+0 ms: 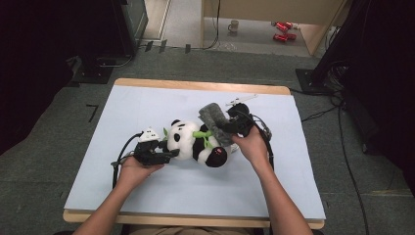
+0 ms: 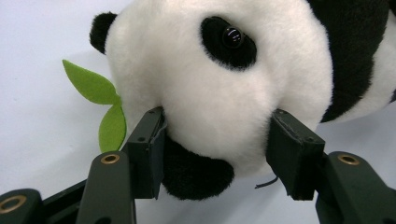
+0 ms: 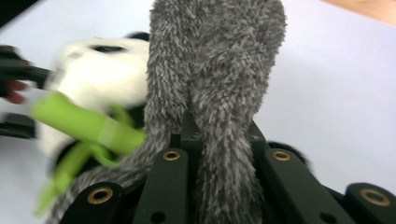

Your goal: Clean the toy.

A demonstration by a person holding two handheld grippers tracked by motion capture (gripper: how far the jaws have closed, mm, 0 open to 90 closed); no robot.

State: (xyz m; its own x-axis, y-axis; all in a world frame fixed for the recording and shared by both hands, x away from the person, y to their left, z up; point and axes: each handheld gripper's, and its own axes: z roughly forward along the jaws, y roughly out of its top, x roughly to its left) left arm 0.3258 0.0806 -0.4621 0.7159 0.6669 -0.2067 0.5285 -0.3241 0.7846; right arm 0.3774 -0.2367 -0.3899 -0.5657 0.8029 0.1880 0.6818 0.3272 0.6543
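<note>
Panda [image 1: 193,142] on table [image 1: 147,196], head clamped between left gripper [image 2: 217,140] fingers. Grey scarf [image 3: 219,93] pinched tight in right gripper [image 3: 219,149], hung just beyond panda's body; long axis running fingers-to-fingers. Right hand nearer for wrapping.

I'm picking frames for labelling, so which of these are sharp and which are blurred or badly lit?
High view: even light on the table, dark at the upper corners, plush panda small but clear. Left gripper view: sharp on the panda's head, no glare. Right gripper view: the grey fuzzy cloth is fairly crisp, the panda and its green bamboo smeared by motion blur.
</note>
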